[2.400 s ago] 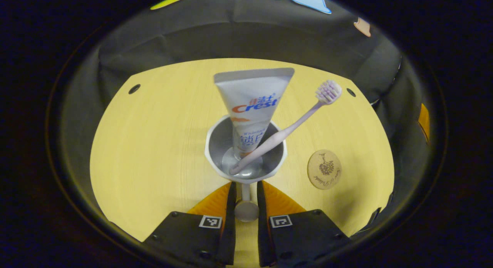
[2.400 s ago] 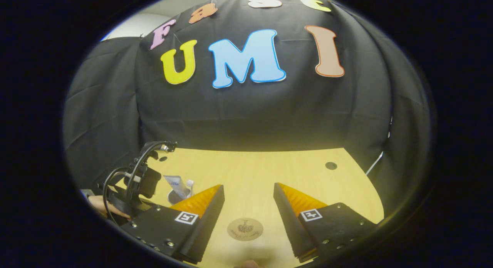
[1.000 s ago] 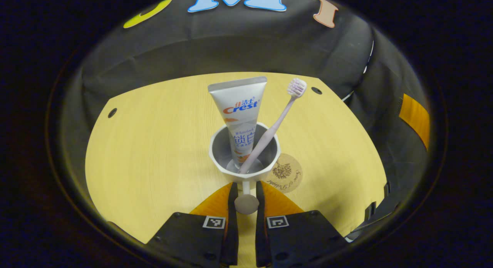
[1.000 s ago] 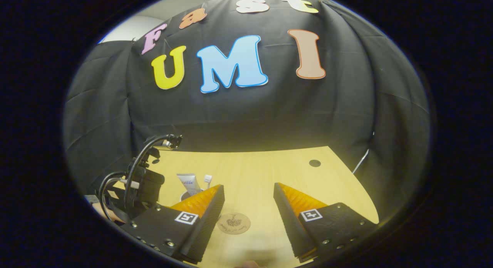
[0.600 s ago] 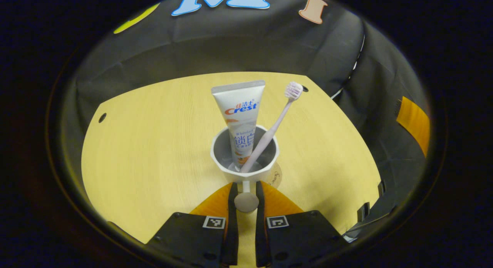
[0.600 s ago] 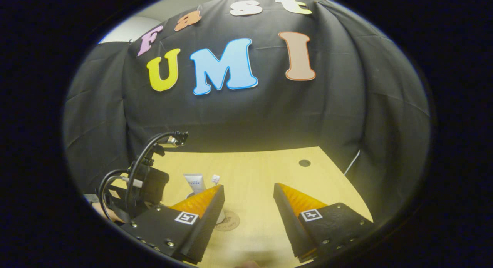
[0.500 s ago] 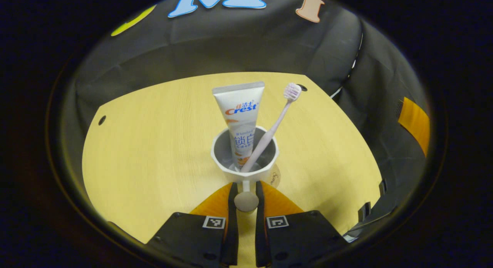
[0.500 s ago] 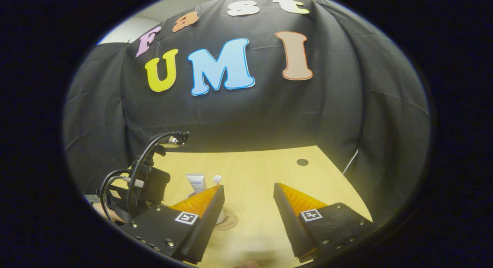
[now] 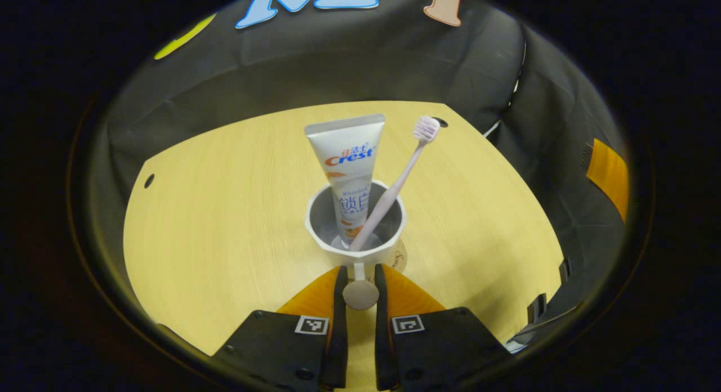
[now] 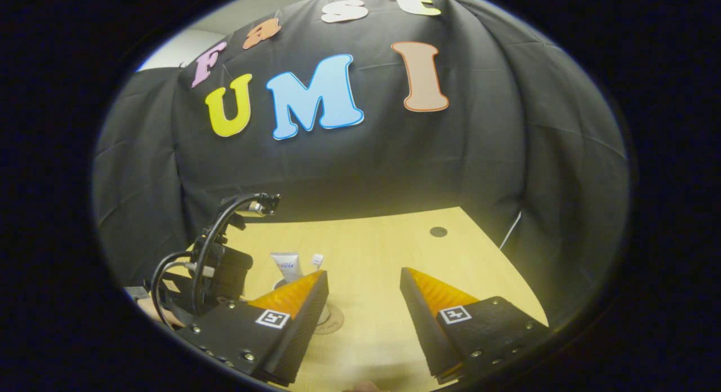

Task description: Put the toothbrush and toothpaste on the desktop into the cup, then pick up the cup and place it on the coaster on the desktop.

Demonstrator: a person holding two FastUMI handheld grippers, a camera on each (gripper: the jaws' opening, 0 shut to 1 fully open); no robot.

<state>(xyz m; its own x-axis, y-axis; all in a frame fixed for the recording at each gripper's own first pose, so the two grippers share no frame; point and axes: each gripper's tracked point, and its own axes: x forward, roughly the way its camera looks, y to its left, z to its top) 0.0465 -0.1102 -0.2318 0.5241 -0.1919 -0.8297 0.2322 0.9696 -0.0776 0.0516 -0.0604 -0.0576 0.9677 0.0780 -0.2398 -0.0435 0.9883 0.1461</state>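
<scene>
The cup (image 9: pixel 356 226), with toothpaste (image 9: pixel 347 166) and toothbrush (image 9: pixel 397 181) inside, sits over the coaster (image 9: pixel 399 261); our left gripper (image 9: pixel 359 279) clamps its handle. We judge release comes next, gently. Our right gripper (image 10: pixel 363 293) gapes wide, empty

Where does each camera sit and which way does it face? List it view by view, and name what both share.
Left gripper view: rides the left gripper, looking down along its jaws, which are shut on the handle of the cup; toothpaste and toothbrush stand inside, coaster just beyond.
Right gripper view: rides the right gripper, looking level across the desktop at the booth wall; its jaws stand open, empty.
Shared: desktop, cup, toothpaste, toothbrush, coaster.
</scene>
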